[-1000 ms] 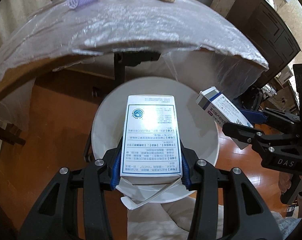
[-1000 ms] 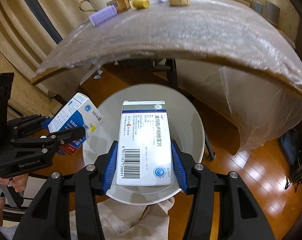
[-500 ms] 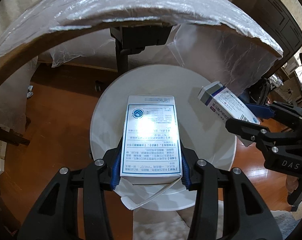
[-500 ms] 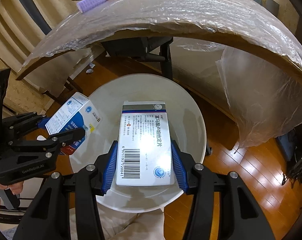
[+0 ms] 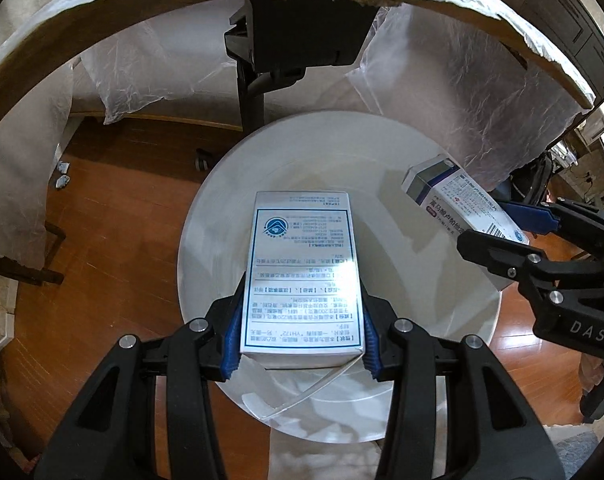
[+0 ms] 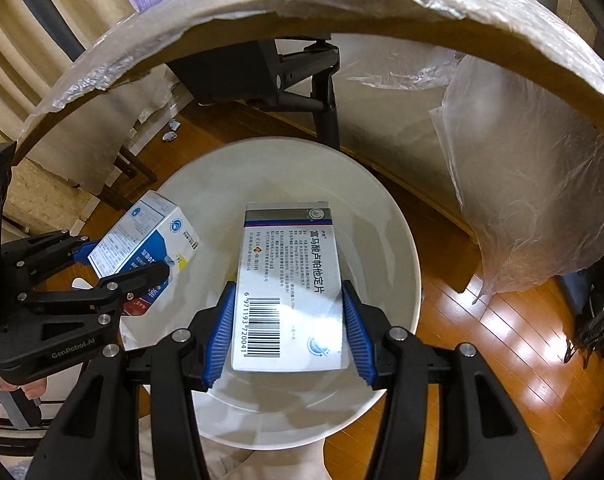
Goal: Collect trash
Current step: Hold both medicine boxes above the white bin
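Over a wood floor (image 5: 102, 280), below the table (image 6: 421, 20), our left gripper (image 5: 300, 344) clamps one box (image 5: 302, 280) and our right gripper (image 6: 288, 332) another box (image 6: 290, 292), both above the white bin (image 6: 397, 224).

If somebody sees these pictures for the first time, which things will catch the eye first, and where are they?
Two medicine boxes stand out: the left gripper clamps a blue-framed box, and the right gripper clamps a barcode box. Both hang above the round white bin on the wooden floor, below the plastic-covered table edge.
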{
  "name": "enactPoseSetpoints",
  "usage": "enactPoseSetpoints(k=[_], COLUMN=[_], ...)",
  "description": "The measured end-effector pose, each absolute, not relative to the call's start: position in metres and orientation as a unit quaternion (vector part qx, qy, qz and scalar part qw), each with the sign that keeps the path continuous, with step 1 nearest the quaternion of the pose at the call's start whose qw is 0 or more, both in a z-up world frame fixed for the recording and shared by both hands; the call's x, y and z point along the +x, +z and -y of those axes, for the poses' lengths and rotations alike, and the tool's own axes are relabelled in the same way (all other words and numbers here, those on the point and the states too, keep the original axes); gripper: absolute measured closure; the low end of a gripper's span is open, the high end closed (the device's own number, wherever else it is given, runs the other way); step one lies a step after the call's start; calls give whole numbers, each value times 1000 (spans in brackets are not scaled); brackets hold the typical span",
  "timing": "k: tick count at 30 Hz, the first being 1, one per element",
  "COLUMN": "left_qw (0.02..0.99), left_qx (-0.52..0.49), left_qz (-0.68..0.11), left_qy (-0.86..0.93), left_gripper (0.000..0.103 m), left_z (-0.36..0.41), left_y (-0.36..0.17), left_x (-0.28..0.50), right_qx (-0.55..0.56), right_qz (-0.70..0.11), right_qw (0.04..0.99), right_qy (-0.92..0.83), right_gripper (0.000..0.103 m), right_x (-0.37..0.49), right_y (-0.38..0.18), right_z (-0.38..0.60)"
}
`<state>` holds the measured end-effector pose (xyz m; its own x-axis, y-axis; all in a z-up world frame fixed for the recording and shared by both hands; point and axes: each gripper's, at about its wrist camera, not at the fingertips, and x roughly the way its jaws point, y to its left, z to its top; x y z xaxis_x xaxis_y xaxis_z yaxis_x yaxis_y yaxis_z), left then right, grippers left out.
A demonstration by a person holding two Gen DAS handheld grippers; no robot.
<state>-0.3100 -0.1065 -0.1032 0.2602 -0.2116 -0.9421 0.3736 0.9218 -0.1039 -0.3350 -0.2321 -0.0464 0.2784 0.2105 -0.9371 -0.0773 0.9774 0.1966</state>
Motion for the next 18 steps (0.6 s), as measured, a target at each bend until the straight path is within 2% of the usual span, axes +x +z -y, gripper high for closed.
enactPoseSetpoints(k=[18], left_qw=[787], left_qx=[82], left_qz=[-583], left_qy=[-186], left_gripper=[56], left_z=[109], left_y=[-111], left_x=[-302], right_qx=[45], right_qz=[-599], right_qw=[794], right_qy=[91], right_gripper=[53], right_x=[-328], right_y=[-48], right_z=[230])
